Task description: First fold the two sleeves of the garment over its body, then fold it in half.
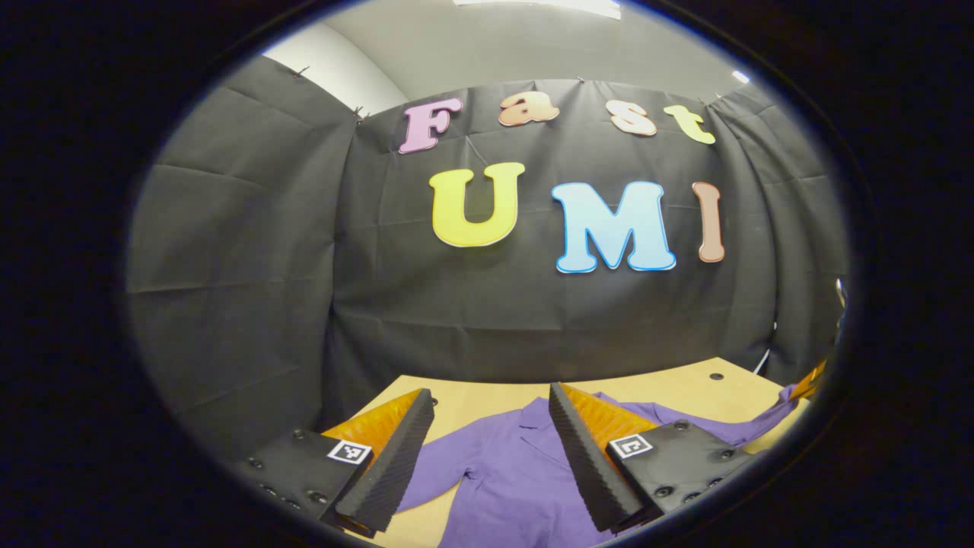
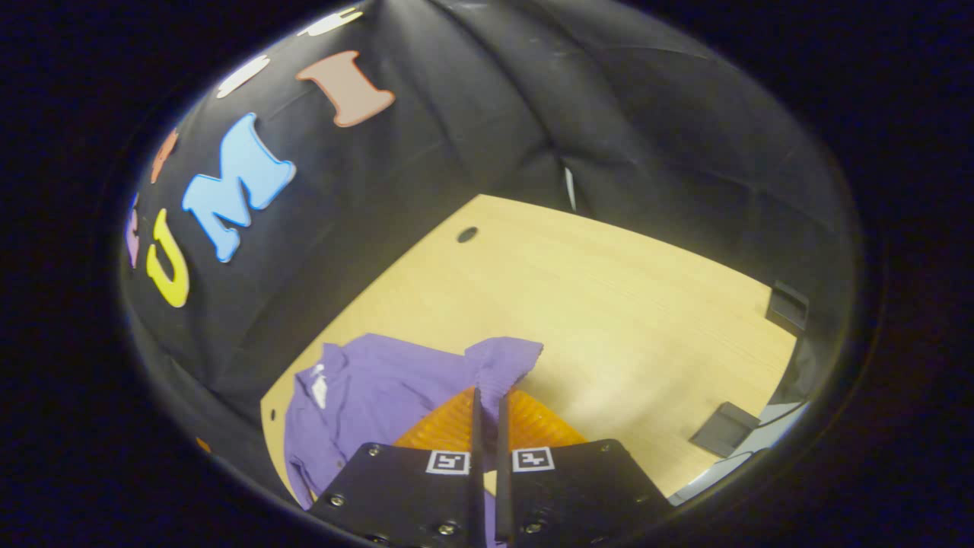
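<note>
Right gripper (image 2: pixel 487 403): jaws closed on the cuff of a purple shirt's sleeve (image 2: pixel 502 361). Shirt (image 2: pixel 373 396) lies on the bench (image 2: pixel 609 304), left of the jaws, collar toward the far left. A round hole (image 2: pixel 467 234) sits near the bench's far edge.

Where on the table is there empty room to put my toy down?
Bare table stretches right of the purple shirt, out to the round hole and dark blocks. It's crowded where the right gripper pinches the sleeve and the open left gripper hovers.
</note>
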